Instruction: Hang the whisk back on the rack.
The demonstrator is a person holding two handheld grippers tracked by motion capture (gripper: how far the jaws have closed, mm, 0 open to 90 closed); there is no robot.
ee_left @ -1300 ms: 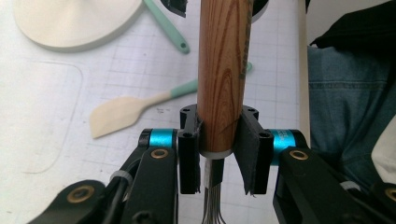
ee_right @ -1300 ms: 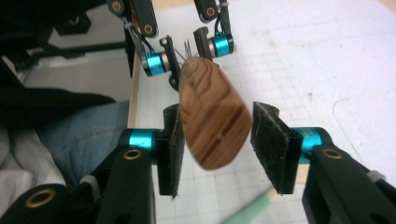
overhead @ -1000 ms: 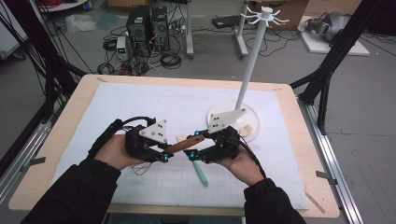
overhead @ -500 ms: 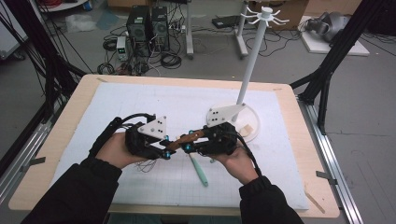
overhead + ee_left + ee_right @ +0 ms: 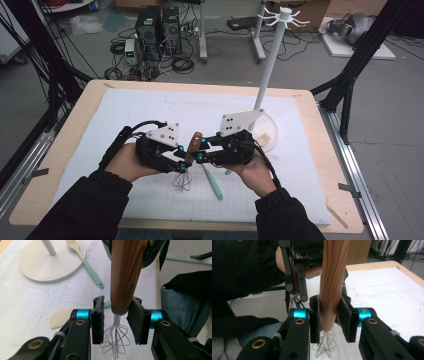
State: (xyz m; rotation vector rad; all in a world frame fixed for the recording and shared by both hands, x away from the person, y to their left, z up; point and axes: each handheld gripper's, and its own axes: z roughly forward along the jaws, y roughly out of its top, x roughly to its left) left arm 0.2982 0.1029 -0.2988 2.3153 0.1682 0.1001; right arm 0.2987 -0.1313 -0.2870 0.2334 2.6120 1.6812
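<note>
A whisk with a wooden handle [image 5: 194,144] and wire loops [image 5: 182,181] hangs between my two grippers over the white mat, wires down. My right gripper [image 5: 201,155] has just been closing, and its pads [image 5: 345,317] press both sides of the handle [image 5: 334,277] near its lower end. My left gripper [image 5: 180,156] has just been opening. The handle [image 5: 125,277] still stands between its jaws, with a gap at the left pad [image 5: 98,320]. Midpoints are the left gripper [image 5: 115,317] and the right gripper [image 5: 329,317].
A mint-handled spatula [image 5: 212,181] lies on the mat [image 5: 125,115] under the hands, its head by the round white base [image 5: 270,131] of a tall hook stand [image 5: 284,15]. A beige scraper [image 5: 58,317] lies on the mat. Wooden table edges frame the mat.
The wooden handle has tipped from lying nearly level between the grippers to standing steeper. The right jaws have closed onto it. Both hands stay in about the same spot.
</note>
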